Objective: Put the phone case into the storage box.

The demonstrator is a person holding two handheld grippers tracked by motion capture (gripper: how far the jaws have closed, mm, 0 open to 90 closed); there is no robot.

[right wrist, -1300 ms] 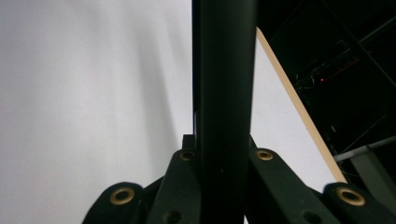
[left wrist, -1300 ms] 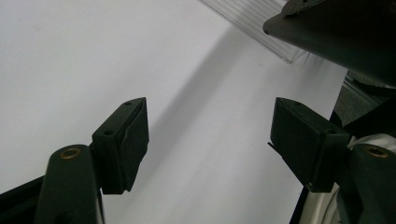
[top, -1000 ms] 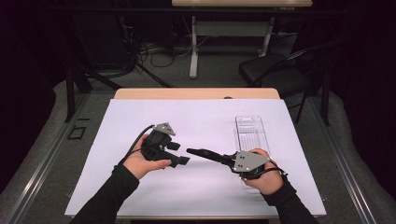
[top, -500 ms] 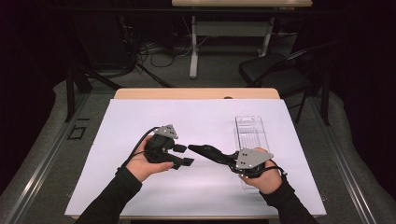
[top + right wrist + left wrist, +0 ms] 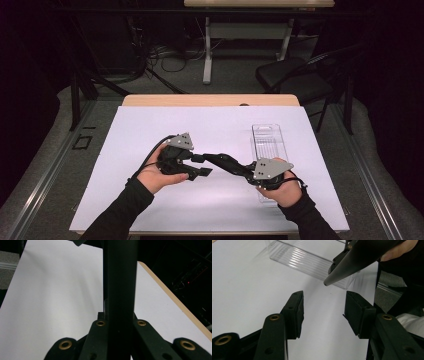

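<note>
A long black tapered tool (image 5: pixel 222 161) runs across the middle of the white table cover (image 5: pixel 150 125). My right gripper (image 5: pixel 246 171) is shut on its thick end. In the right gripper view the tool (image 5: pixel 120 277) rises straight up between the closed jaws of the right gripper (image 5: pixel 120 315). My left gripper (image 5: pixel 200 165) is open, its jaws on either side of the tool's thin end. In the left gripper view the tool's tip (image 5: pixel 362 257) hangs above and beyond the left gripper (image 5: pixel 323 305), whose pads (image 5: pixel 299 307) are spread apart with nothing between them.
A clear plastic tray (image 5: pixel 270 142) lies on the cover beside the right hand, and the same tray (image 5: pixel 307 261) sits behind the tool's tip in the left gripper view. The wooden table edge (image 5: pixel 210 100) runs along the far side. A black chair (image 5: pixel 295 80) stands beyond the table.
The tool's thin end has edged slightly closer to the left gripper's open jaws. Both hands have shifted only a little.
</note>
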